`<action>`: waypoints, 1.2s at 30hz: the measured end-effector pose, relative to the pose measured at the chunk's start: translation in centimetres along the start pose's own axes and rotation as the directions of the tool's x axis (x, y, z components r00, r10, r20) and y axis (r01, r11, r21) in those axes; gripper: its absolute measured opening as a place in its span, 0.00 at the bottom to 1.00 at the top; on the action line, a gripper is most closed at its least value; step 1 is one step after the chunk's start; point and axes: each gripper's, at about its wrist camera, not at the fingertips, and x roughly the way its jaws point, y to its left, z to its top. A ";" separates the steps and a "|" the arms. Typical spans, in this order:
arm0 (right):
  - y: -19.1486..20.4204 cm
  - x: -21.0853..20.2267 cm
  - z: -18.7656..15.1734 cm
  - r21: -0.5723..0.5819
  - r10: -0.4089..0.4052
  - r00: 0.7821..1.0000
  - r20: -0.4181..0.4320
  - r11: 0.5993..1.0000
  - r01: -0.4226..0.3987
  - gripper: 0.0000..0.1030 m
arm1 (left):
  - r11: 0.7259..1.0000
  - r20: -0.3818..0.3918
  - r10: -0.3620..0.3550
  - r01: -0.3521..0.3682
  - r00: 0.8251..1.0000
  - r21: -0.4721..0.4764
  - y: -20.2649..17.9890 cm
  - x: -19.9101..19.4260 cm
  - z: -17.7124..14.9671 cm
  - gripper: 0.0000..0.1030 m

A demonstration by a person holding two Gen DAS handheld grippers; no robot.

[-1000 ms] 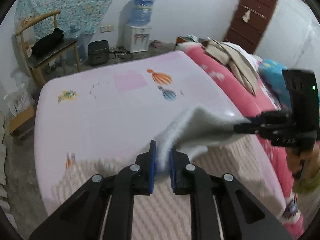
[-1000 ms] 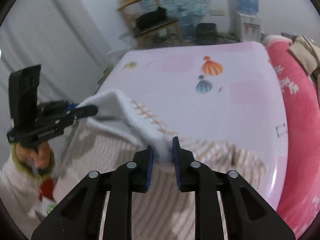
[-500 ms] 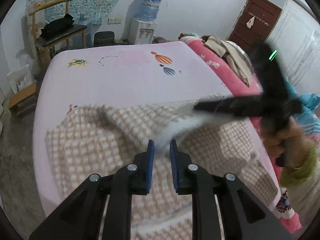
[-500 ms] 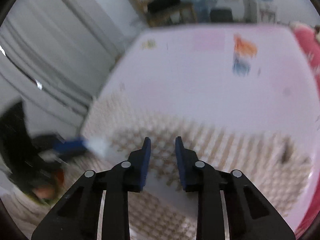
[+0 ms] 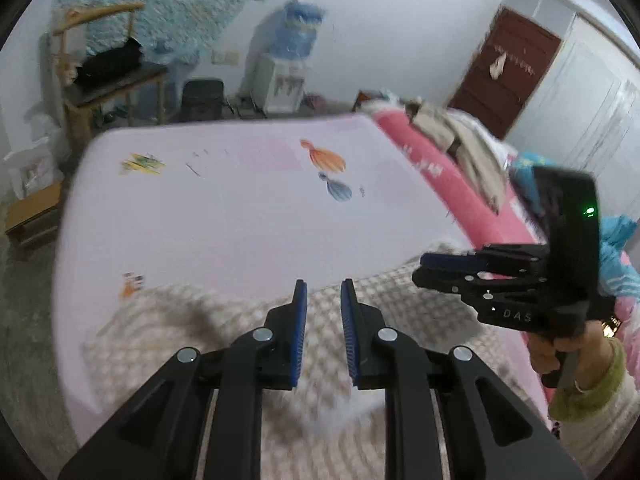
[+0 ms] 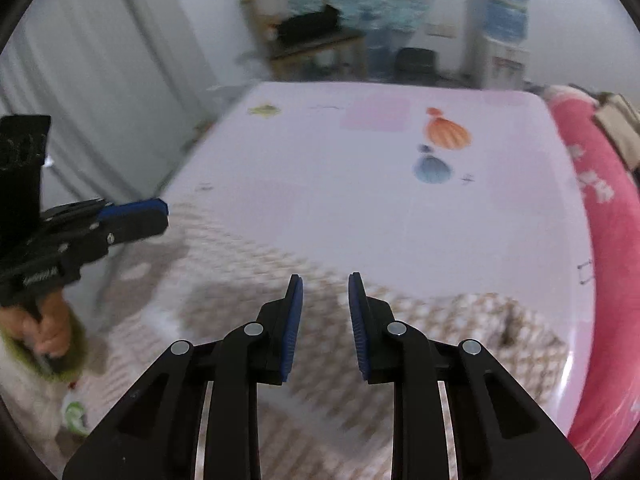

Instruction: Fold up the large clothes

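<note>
A beige-and-white checked knit garment (image 5: 224,320) lies spread over the near part of the pink bed sheet (image 5: 240,220). In the left wrist view my left gripper (image 5: 323,292) hovers above the garment's far edge, open, with nothing between its blue pads. My right gripper (image 5: 424,270) appears at the right, held in a hand, over the garment's right edge. In the right wrist view my right gripper (image 6: 325,284) is open and empty above the garment (image 6: 440,320). My left gripper (image 6: 162,216) enters from the left there.
A red-pink quilt (image 5: 460,196) with piled clothes (image 5: 468,140) runs along the bed's right side. Beyond the bed stand a wooden chair (image 5: 100,80), a water dispenser (image 5: 288,60) and a brown door (image 5: 508,68). A grey curtain (image 6: 100,80) hangs left of the bed.
A second ago both grippers held the garment's white edge raised between them. The right let go first, then the left; the garment now lies flat on the bed.
</note>
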 end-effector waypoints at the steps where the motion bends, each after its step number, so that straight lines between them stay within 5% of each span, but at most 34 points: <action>1: -0.4 0.8 -0.2 0.008 -0.020 1.000 -0.014 1.000 0.020 0.22 | 0.999 -0.034 0.036 -0.036 0.999 0.005 0.2 1.7 0.0 0.16; 4: -1.8 3.3 -2.2 -0.020 -0.071 0.997 -0.031 0.997 0.070 0.21 | 0.996 -0.124 0.090 -0.093 0.988 -0.012 2.1 5.6 -1.3 0.16; 6: -2.4 2.9 -2.5 -0.013 -0.049 0.999 -0.023 0.999 0.049 0.21 | 0.998 -0.087 0.037 -0.041 0.996 -0.042 3.0 5.4 -1.9 0.16; 10: -2.2 1.1 -1.8 0.046 0.028 0.999 -0.014 0.999 -0.028 0.24 | 0.998 -0.053 0.046 -0.048 0.998 -0.036 2.4 3.7 -1.5 0.16; 12: -1.4 1.2 -0.9 0.016 0.061 0.998 0.015 0.998 -0.061 0.24 | 0.999 0.001 -0.034 0.034 0.999 0.016 0.7 2.2 -1.2 0.16; 15: 0.1 2.3 -1.0 -0.037 0.057 0.998 -0.002 0.998 -0.057 0.25 | 0.989 -0.048 -0.114 0.118 0.992 0.090 -1.7 2.4 -1.9 0.16; 18: -0.1 3.7 -3.0 -0.045 0.045 0.998 -0.046 0.998 -0.047 0.26 | 0.981 -0.178 -0.005 0.039 0.984 0.188 -3.2 4.9 -4.4 0.16; 26: -4.6 -0.9 -8.0 0.123 0.141 0.990 -0.007 0.983 -0.139 0.26 | 0.976 -0.136 0.025 0.006 0.990 0.219 -2.4 2.3 -6.9 0.17; 32: -3.0 -4.7 -6.8 0.104 0.075 0.993 0.091 0.991 -0.084 0.35 | 0.983 -0.128 0.028 -0.004 0.991 0.183 -1.7 2.6 -7.3 0.17; 36: -2.4 -0.4 -7.2 0.067 -0.027 1.000 -0.009 0.997 0.028 0.35 | 0.991 -0.111 0.006 0.009 0.994 0.132 -1.2 2.7 -7.3 0.17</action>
